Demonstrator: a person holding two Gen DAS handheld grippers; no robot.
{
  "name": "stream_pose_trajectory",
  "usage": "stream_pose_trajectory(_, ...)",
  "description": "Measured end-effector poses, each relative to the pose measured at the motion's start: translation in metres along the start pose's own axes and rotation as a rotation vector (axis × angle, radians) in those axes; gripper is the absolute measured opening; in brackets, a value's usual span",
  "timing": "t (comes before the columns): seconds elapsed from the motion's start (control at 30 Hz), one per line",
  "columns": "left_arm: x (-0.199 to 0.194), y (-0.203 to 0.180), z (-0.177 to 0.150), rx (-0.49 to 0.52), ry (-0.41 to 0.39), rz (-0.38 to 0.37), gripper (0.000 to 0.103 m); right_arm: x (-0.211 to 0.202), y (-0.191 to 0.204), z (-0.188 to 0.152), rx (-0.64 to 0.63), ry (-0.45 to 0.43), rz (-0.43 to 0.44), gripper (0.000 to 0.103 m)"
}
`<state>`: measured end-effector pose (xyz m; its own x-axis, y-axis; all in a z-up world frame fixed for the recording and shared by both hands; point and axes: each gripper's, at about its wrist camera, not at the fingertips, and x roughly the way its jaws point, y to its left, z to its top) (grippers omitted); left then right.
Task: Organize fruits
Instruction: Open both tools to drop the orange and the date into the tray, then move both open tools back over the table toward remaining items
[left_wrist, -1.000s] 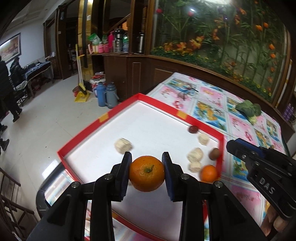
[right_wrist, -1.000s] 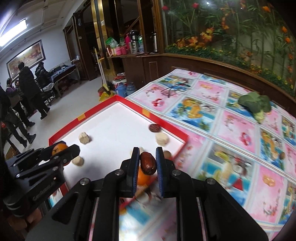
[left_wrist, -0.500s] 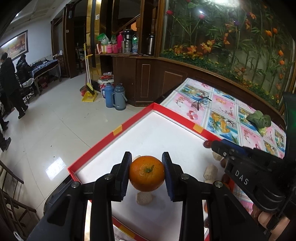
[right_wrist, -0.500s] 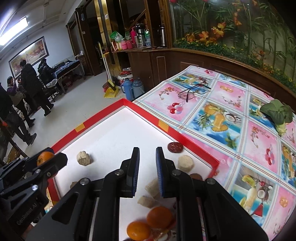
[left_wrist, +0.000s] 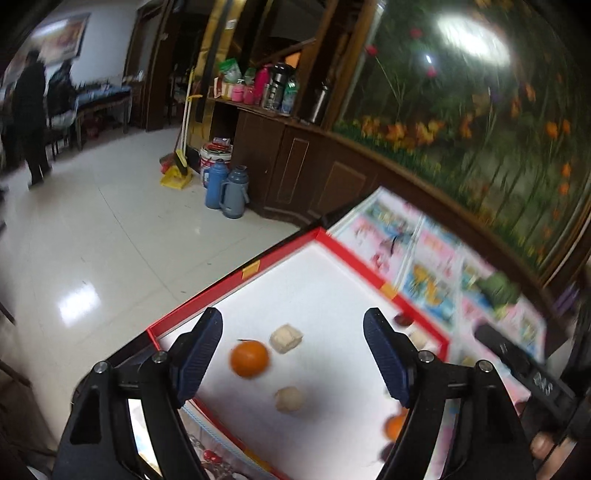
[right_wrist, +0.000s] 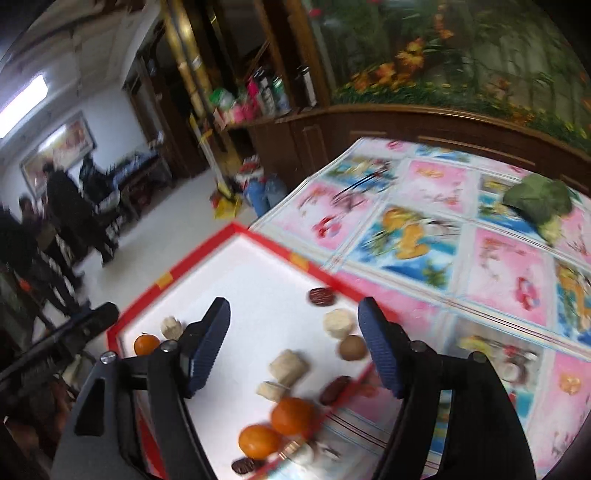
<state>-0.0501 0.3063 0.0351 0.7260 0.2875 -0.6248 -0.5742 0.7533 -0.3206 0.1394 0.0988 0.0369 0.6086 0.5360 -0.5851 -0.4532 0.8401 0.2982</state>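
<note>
In the left wrist view, the left gripper (left_wrist: 291, 354) has its jaws spread wide and opening, pinching nothing. An orange (left_wrist: 249, 358) lies on the white floor of the red-rimmed tray (left_wrist: 236, 275), in the lower middle of the frame between the jaws but clear of both pads. Two pale chunks (left_wrist: 286, 338) sit just beside it, one up and right, one below.

In the right wrist view, the right gripper (right_wrist: 293, 347) is also spread and opening, with nothing in its grip. Below it, in the lower centre, two more oranges (right_wrist: 291, 415) rest touching near the tray's near rim, with a dark red date (right_wrist: 334, 389) just to their right and another date (right_wrist: 321, 296) higher up by the far rim. The flowered tabletop (right_wrist: 498, 266) fills the right side, with a green vegetable (right_wrist: 539, 201) at upper right.
</note>
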Motion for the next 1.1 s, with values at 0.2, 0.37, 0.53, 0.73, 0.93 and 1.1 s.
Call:
stream_pose_trajectory(0.2, -0.019, -0.015, -0.005, 0.02, -0.047, -0.039, 0.079, -0.057, -0.062, -0.023, 0.107, -0.033, -0.023, 0.08)
stream_pose_trajectory(0.37, -0.02, -0.082, -0.043, 0.189, -0.014, -0.113, 0.079, -0.109, -0.143, -0.065, 0.228, -0.052, -0.195, 0.08)
stream_pose_trajectory(0.53, 0.001, -0.162, -0.097, 0.363, 0.112, -0.224, 0.079, -0.143, -0.219, -0.104, 0.355, -0.022, -0.375, 0.08)
stream_pose_trajectory(0.73, 0.028, -0.223, -0.14, 0.494, 0.208, -0.27, 0.079, -0.147, -0.264, -0.098, 0.36, -0.026, -0.459, 0.079)
stream_pose_trajectory(0.93, 0.049, -0.249, -0.152, 0.548, 0.238, -0.25, 0.079, -0.096, -0.295, -0.045, 0.279, -0.003, -0.531, 0.064)
stream_pose_trajectory(1.1, 0.061, -0.259, -0.157, 0.559, 0.251, -0.234, 0.079, -0.059, -0.311, -0.02, 0.254, 0.03, -0.539, 0.052)
